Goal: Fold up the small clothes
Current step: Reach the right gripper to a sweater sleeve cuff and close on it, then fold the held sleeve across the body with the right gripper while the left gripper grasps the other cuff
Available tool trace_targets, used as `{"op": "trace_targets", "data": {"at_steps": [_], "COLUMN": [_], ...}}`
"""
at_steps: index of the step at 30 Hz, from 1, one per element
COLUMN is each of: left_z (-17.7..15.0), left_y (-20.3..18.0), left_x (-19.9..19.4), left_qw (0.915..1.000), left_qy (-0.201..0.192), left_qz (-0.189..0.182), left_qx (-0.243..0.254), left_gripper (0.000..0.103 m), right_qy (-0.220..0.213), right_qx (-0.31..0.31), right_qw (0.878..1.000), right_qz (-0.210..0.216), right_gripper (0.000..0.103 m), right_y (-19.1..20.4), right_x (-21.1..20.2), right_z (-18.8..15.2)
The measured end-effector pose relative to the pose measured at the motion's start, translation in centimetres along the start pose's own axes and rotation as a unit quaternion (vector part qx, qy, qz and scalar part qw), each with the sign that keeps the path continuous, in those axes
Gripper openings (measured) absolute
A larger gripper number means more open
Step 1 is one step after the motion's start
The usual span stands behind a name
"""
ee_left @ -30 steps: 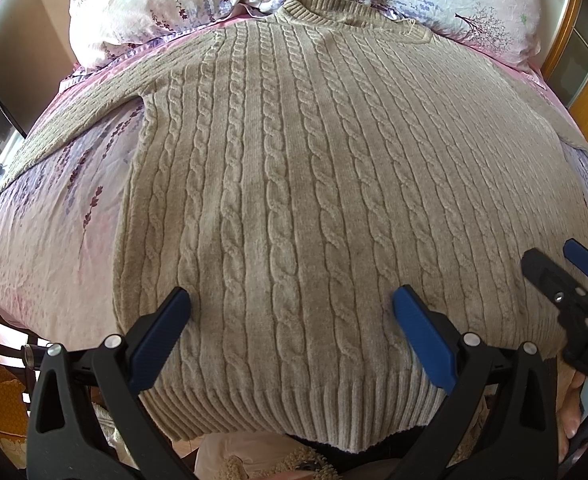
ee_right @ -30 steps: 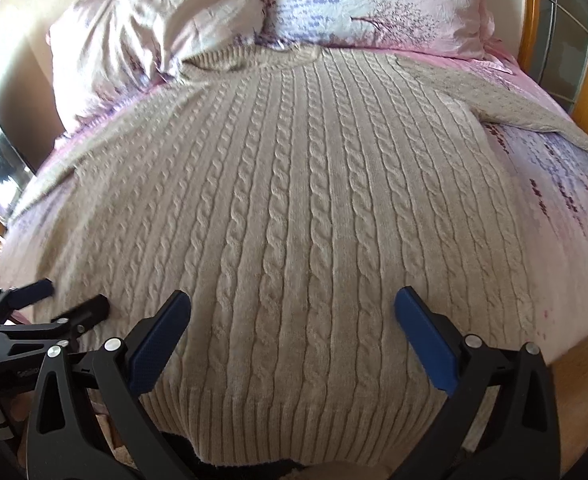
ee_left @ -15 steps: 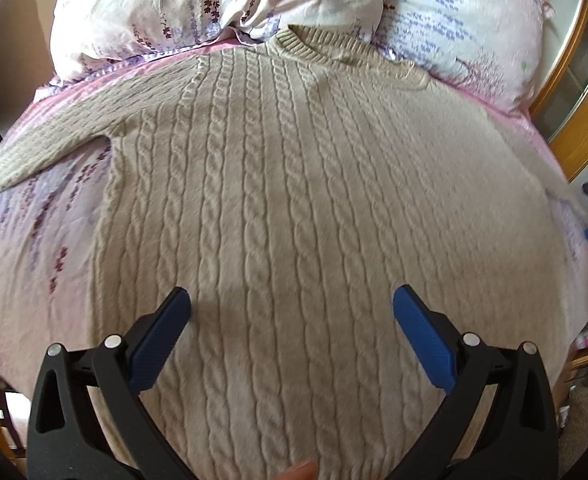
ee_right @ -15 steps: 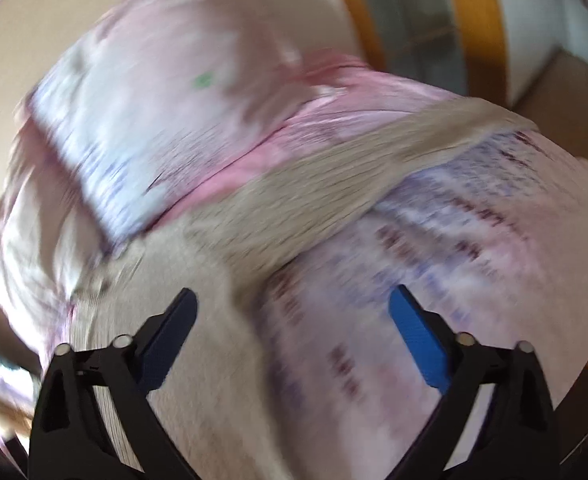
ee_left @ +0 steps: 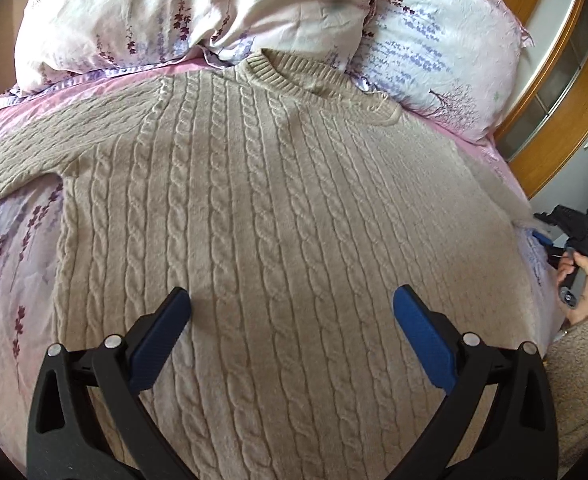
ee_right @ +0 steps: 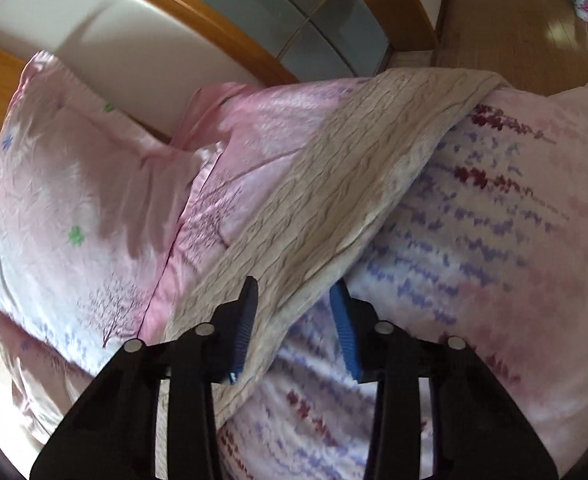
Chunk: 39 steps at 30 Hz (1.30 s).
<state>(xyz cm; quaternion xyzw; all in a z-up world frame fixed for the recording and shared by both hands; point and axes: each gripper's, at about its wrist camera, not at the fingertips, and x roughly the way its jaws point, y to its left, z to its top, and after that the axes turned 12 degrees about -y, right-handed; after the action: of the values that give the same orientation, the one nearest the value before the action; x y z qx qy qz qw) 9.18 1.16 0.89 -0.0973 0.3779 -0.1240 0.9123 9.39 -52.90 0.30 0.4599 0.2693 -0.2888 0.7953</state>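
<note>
The beige cable-knit sweater (ee_left: 278, 216) lies flat and face up on the bed (ee_left: 10, 264), collar tucked against the two floral pillows (ee_left: 182, 12), left sleeve stretched out to the side. Over on the far edge, the right sleeve (ee_right: 357, 176) runs out across the sheet, and the right hand-held gripper (ee_right: 294, 312) has its blue pads either side of that sleeve's edge, narrowed but not visibly pinching; I can't tell whether it has bitten yet. The left hand-held gripper (ee_left: 292, 304) hovers wide open above the lower body, holding nothing. Looks like the sleeve fold is the step in hand. To do it well: catch both knit layers, lift just clear, carry the sleeve straight across the chest, and let the left one pin the body so the cables don't skew.
</note>
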Motion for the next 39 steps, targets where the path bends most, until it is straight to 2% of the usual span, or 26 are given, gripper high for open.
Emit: {"op": "trace_targets", "data": {"at_steps": [2, 4, 5, 8, 12, 16, 18, 19, 21, 22, 25, 28, 30, 31, 33, 34, 38, 39], "left_z": [0.1, 0.1, 0.1, 0.0, 0.1, 0.3, 0.5, 0.5, 0.6, 0.6, 0.8, 1.0, 1.0, 1.1, 1.3, 1.5, 2.1, 2.3], "left_y": [0.1, 0.2, 0.3, 0.7, 1.4, 2.1, 2.5, 2.6, 3.1, 3.2, 3.2, 3.4, 3.6, 3.8, 4.2, 4.4, 5.2, 5.6], "left_x": [0.2, 0.4, 0.5, 0.5, 0.4, 0.4, 0.2, 0.0, -0.6, -0.8, -1.0, -1.0, -1.4, -1.5, -1.8, -1.8, -1.8, -1.8], "left_qw": [1.0000, 1.0000, 1.0000, 1.0000, 0.9999, 0.9997, 0.9994, 0.9992, 0.9978, 0.9972, 0.9976, 0.9985, 0.9988, 0.9988, 0.9988, 0.9988, 0.9986, 0.9985], "left_qy": [0.000, 0.000, -0.002, -0.007, -0.013, -0.016, -0.025, -0.030, -0.055, -0.063, -0.062, -0.049, -0.046, -0.046, -0.045, -0.044, -0.043, -0.041], "left_qz": [0.000, 0.003, 0.003, 0.004, 0.007, 0.015, 0.012, 0.008, -0.004, -0.004, 0.014, 0.017, 0.013, 0.013, 0.012, 0.011, -0.001, -0.003], "left_qx": [0.000, 0.003, 0.003, 0.003, -0.001, -0.011, -0.021, -0.025, -0.037, -0.039, -0.028, -0.017, -0.014, -0.013, -0.015, -0.017, -0.029, -0.035], "left_gripper": [0.101, 0.101, 0.101, 0.101, 0.101, 0.101, 0.101, 0.101, 0.101, 0.101, 0.101, 0.101, 0.101, 0.101, 0.101, 0.101, 0.101, 0.101], "right_qy": [-0.012, -0.027, -0.031, -0.046, -0.088, -0.089, -0.068, -0.043, -0.003, 0.033, 0.127, 0.185, 0.206, 0.216, 0.216, 0.201, 0.166, 0.154], "right_qx": [0.000, -0.020, -0.032, -0.062, -0.108, -0.169, -0.206, -0.233, -0.269, -0.295, -0.344, -0.369, -0.342, -0.305, -0.261, -0.228, -0.175, -0.160], "right_qw": [1.000, 0.999, 0.998, 0.996, 0.990, 0.975, 0.964, 0.953, 0.939, 0.928, 0.901, 0.888, 0.896, 0.905, 0.920, 0.932, 0.955, 0.961], "right_qz": [-0.015, -0.037, -0.047, -0.047, 0.005, 0.110, 0.156, 0.187, 0.214, 0.227, 0.230, 0.201, 0.194, 0.200, 0.199, 0.196, 0.174, 0.165], "right_gripper": [0.034, 0.023, 0.013, 0.009, 0.009, 0.009, 0.009, 0.009, 0.009, 0.009, 0.009, 0.010, 0.017, 0.022, 0.057, 0.059, 0.059, 0.054], "right_y": [-0.4, -0.3, -0.2, 0.7, 4.3, 10.0, 12.8, 14.6, 16.6, 17.7, 19.1, 18.9, 18.3, 17.7, 17.0, 16.3, 14.9, 14.4], "right_x": [0.2, 0.8, 1.0, 0.7, -2.1, -5.3, -6.1, -6.4, -6.2, -5.7, -3.3, -1.2, -0.6, -0.4, -0.7, -0.9, -0.5, -0.4], "right_z": [0.6, 1.3, 1.4, 1.4, 1.4, -0.8, -3.2, -5.3, -8.5, -11.2, -17.9, -21.8, -21.5, -20.4, -18.6, -17.1, -13.6, -12.5]}}
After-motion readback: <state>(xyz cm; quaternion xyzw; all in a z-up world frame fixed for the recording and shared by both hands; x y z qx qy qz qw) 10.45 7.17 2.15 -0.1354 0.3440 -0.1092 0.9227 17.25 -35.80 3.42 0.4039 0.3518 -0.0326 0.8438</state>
